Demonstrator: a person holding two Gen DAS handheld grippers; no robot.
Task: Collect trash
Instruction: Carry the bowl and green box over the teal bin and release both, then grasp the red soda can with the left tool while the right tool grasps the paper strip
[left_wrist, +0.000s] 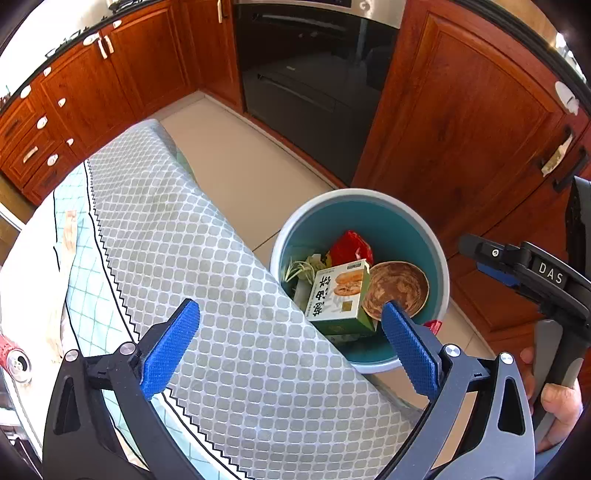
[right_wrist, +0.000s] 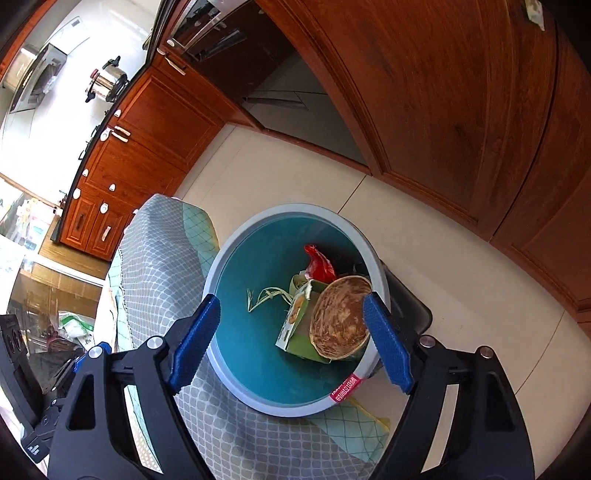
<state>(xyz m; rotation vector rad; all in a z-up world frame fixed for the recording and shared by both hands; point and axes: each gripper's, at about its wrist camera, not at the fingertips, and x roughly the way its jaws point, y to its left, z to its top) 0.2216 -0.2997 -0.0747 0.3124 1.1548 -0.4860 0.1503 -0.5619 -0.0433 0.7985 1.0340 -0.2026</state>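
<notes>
Wooden cabinets (left_wrist: 461, 122) and a dark built-in oven (left_wrist: 314, 74) line the far wall above a pale tiled floor (left_wrist: 236, 162). Worktop covered by a grey lattice-print cloth (left_wrist: 207, 258) over a pale teal checked cloth (left_wrist: 88, 295); the cloth edge hangs beside the bin and overlaps its near rim in the right wrist view. Round bin (left_wrist: 436, 243), grey outside and teal inside, stands on the floor just beside the worktop. Contents, all at the bottom: green carton (left_wrist: 340, 295) printed with a biscuit picture, tilted; brown soiled paper bowl (left_wrist: 397, 288) leaning against the carton; red wrapper (left_wrist: 351, 247) behind both; pale green leafy scraps (left_wrist: 299, 269) to one side. A red label (right_wrist: 345, 387) sits on the bin's near rim. Red drink can (left_wrist: 14, 360) lies on the worktop at the far left edge, well apart from the bin. Left gripper (left_wrist: 291, 350) jaws spread wide, nothing between them, over the cloth edge. Right gripper (right_wrist: 291, 339) likewise wide apart and empty, directly above the bin; a hand (left_wrist: 554, 398) holds its handle.
</notes>
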